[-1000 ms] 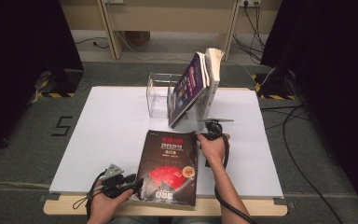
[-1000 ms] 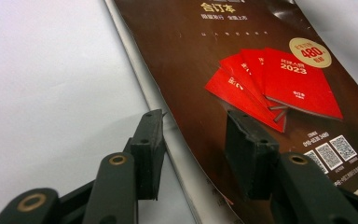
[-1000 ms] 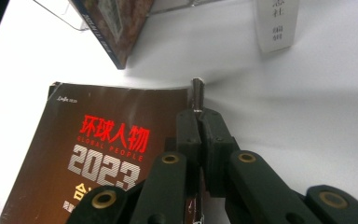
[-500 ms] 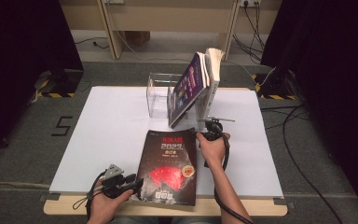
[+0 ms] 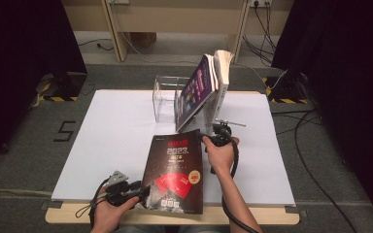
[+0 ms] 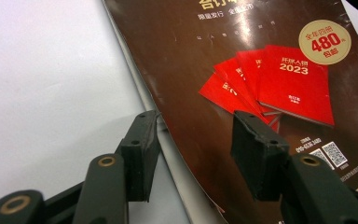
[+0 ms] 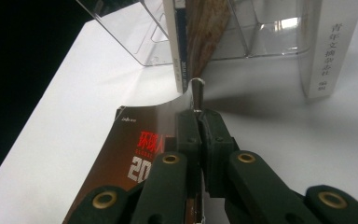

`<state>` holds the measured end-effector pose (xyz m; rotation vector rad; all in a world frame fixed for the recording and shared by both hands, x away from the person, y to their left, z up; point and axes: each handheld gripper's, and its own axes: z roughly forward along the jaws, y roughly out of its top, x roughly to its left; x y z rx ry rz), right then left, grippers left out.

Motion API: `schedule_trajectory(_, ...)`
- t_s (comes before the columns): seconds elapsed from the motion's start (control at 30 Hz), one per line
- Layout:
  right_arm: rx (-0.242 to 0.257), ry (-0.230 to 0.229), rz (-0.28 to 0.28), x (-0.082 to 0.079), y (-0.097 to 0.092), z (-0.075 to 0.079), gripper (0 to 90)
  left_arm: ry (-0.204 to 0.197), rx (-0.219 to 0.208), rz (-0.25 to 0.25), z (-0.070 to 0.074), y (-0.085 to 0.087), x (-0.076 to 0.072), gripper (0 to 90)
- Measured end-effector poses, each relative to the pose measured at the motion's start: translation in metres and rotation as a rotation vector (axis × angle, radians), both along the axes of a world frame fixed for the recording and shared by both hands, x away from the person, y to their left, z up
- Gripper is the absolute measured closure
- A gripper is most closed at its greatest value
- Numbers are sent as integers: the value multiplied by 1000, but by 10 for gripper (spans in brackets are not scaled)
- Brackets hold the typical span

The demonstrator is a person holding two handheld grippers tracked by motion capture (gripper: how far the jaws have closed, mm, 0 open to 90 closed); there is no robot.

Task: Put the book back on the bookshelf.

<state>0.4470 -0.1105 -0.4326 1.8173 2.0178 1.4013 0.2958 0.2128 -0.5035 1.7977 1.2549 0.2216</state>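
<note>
My left gripper (image 5: 143, 190) has just been opening; its jaws stand wide around the magazine's (image 5: 176, 172) near corner. My right gripper (image 5: 209, 139) pinches the far corner, lifted, with the rack (image 5: 167, 99) at twelve o'clock.

Showing a glossy, light-catching cover on the dark brown paper magazine (image 6: 242, 70), its thin pages bending; looking matt and smooth across the white table sheet (image 5: 116, 141); gleaming clear and hard in the transparent plastic book stand (image 7: 261, 32); appearing matt black plastic in the left gripper (image 6: 193, 154) and right gripper (image 7: 199, 140), with brass-coloured metal rivets; edging in pale wood along the table board (image 5: 175, 218).
</note>
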Motion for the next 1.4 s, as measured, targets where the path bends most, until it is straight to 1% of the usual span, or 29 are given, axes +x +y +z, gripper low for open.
schedule_trajectory(0.43,18,-55,24,-9,7,14,878,-7,-5,15,2,2,0,507)
schedule_trajectory(0.83,31,-133,29,-18,13,32,879,-14,-10,21,2,3,1,507)
schedule_trajectory(0.97,25,-172,31,-21,15,41,879,-16,-13,24,3,4,1,505)
schedule_trajectory(1.03,20,-202,33,-23,16,47,879,-16,-13,25,3,4,1,504)
schedule_trajectory(1.07,19,-210,30,-24,17,49,879,-16,-14,26,3,4,1,504)
schedule_trajectory(1.13,18,-245,30,-27,18,56,879,-17,-15,26,3,4,1,504)
schedule_trajectory(1.17,17,-250,27,-28,18,59,879,-18,-16,27,3,4,1,504)
schedule_trajectory(1.4,17,-338,20,-33,22,78,879,-18,-18,29,3,4,1,504)
